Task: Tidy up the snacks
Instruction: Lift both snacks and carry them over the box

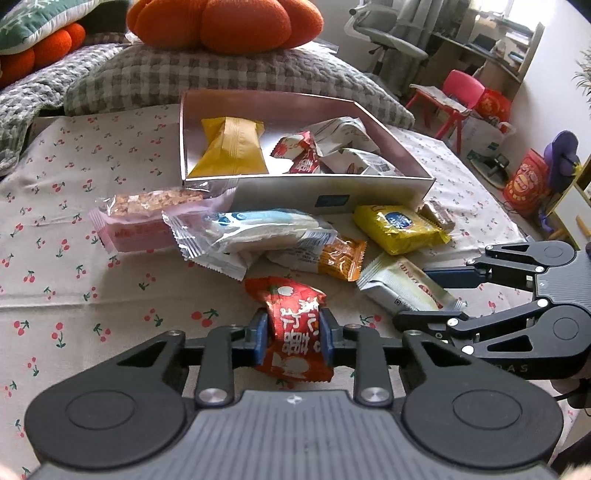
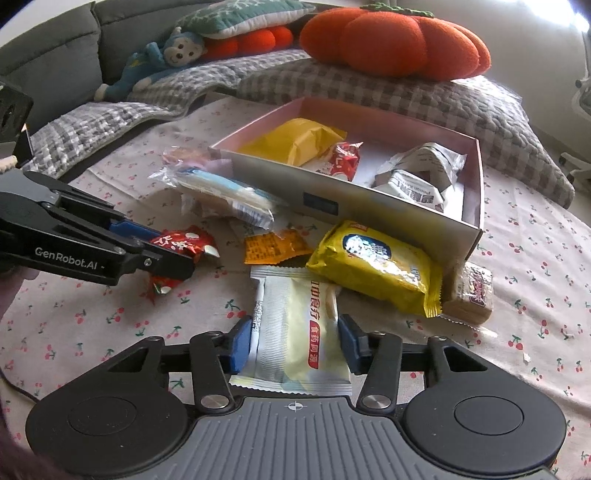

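Observation:
My left gripper is shut on a red snack packet, just above the cherry-print cloth; it also shows in the right wrist view. My right gripper has its jaws around a white and pale-yellow snack packet lying on the cloth, pads beside its edges; I cannot tell if they press it. The open pink-white box holds a yellow packet, a red one and white ones.
Loose snacks lie before the box: a pink bar packet, a blue-white packet, an orange packet, a yellow packet, a brown bar. Grey checked blanket and orange pumpkin cushion sit behind.

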Tool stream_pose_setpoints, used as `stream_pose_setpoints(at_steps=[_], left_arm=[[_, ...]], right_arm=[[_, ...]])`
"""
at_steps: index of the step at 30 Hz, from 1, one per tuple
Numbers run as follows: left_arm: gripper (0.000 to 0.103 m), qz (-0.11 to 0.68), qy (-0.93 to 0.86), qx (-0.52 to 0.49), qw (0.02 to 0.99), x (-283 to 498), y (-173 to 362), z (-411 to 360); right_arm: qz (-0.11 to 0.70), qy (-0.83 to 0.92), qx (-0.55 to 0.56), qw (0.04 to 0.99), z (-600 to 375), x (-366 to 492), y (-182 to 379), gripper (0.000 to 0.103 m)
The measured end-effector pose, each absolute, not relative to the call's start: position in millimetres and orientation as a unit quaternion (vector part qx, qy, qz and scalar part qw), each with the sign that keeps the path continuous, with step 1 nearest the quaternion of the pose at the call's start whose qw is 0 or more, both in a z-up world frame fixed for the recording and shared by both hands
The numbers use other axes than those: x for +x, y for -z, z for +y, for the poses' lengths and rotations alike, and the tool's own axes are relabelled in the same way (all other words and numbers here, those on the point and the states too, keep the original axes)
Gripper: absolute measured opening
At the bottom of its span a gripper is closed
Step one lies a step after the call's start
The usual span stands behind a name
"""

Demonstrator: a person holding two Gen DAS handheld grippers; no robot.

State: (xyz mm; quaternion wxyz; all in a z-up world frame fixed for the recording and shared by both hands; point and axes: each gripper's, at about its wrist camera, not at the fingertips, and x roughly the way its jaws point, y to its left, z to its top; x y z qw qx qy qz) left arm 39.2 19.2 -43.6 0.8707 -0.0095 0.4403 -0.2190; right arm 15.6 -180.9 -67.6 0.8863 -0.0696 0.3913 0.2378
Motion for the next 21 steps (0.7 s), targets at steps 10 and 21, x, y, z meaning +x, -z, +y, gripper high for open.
stream_pose_setpoints(at_steps=[10, 21], left_arm=[[0.025, 0.441, 0.217, -0.016, 0.871, 38, 35, 22], [0.025, 0.43, 0.227, -0.024, 0.873, 36, 22, 21]], right_arm=[[0.393, -0.247, -0.052, 0.884, -183, 10, 59, 0.046], [0.379, -0.264, -0.041, 0.886, -181, 1, 42, 0.046]])
